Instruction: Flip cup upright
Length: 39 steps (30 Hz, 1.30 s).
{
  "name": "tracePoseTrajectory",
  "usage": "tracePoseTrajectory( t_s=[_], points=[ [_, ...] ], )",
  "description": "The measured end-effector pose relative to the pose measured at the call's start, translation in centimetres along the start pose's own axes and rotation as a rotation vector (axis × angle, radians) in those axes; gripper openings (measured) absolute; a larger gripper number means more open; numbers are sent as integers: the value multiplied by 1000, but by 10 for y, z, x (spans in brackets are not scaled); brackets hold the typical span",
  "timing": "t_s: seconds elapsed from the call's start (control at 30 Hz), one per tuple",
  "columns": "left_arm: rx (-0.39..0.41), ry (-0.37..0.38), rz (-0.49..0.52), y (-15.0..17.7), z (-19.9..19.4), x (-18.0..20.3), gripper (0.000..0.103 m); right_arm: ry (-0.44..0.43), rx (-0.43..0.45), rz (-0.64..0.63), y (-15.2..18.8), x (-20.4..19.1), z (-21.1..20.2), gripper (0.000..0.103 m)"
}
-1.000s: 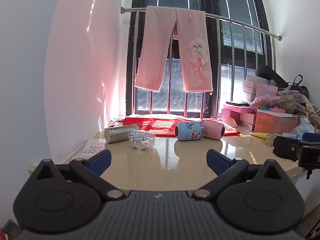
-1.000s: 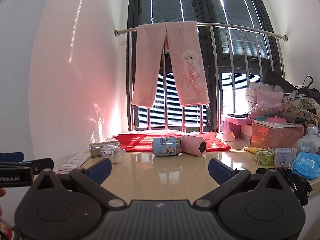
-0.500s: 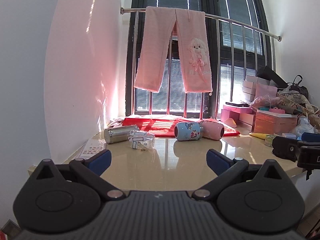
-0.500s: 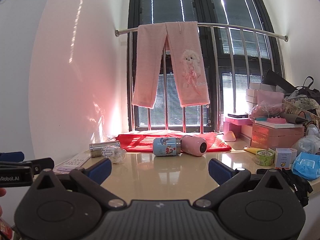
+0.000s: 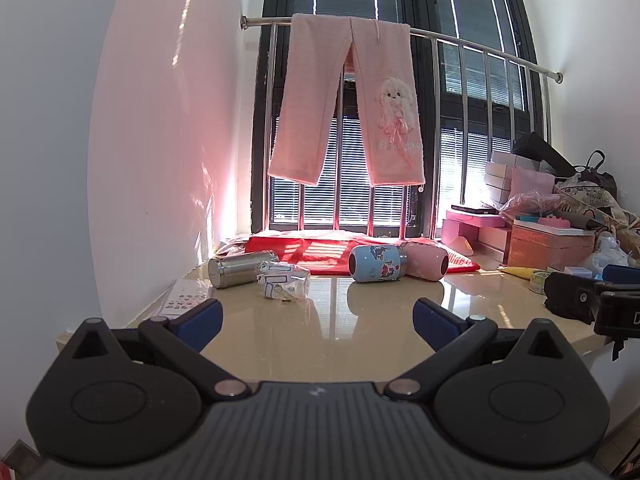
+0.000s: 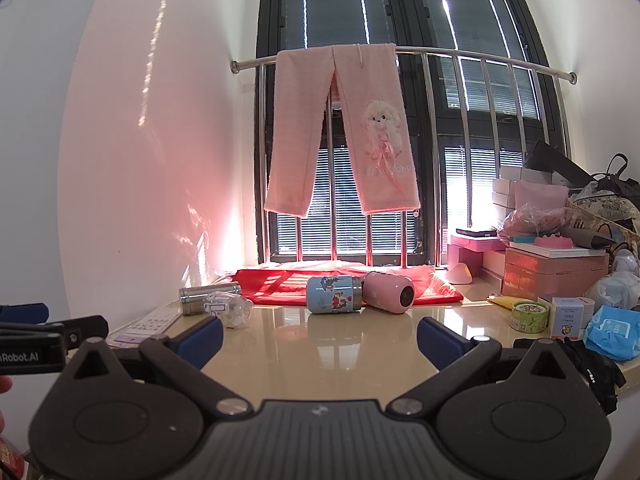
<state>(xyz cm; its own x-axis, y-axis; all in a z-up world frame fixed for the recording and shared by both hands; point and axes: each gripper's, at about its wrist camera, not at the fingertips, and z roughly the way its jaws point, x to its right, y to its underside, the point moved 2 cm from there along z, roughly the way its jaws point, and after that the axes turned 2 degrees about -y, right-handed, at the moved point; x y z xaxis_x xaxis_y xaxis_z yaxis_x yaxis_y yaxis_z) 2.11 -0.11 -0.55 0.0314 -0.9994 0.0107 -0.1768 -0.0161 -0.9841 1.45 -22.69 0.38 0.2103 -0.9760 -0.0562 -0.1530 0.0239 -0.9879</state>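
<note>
Several cups lie on their sides at the far edge of the beige countertop (image 5: pixel 320 320). A blue cartoon cup (image 5: pixel 376 263) (image 6: pixel 334 294) lies beside a pink cup (image 5: pixel 426 259) (image 6: pixel 388 292). A steel flask (image 5: pixel 240 263) (image 6: pixel 206 298) and a clear printed cup (image 5: pixel 284 281) (image 6: pixel 228 307) lie to the left. My left gripper (image 5: pixel 318 320) is open and empty, well short of the cups. My right gripper (image 6: pixel 320 338) is open and empty too, also short of them.
A red mat (image 5: pixel 320 250) lies behind the cups under the window railing with pink trousers (image 5: pixel 352 100) hung on it. Pink boxes (image 6: pixel 552 270), tape (image 6: pixel 528 316), a small box and a blue packet (image 6: pixel 610 330) crowd the right. A sticker sheet (image 5: pixel 186 298) lies left.
</note>
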Motion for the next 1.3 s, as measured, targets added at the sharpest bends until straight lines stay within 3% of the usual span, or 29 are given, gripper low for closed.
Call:
tracePoseTrajectory(
  t_s=[1.3],
  points=[
    [-2, 2, -2, 0, 1, 3, 103, -1, -1, -1, -2, 0, -1, 103]
  ],
)
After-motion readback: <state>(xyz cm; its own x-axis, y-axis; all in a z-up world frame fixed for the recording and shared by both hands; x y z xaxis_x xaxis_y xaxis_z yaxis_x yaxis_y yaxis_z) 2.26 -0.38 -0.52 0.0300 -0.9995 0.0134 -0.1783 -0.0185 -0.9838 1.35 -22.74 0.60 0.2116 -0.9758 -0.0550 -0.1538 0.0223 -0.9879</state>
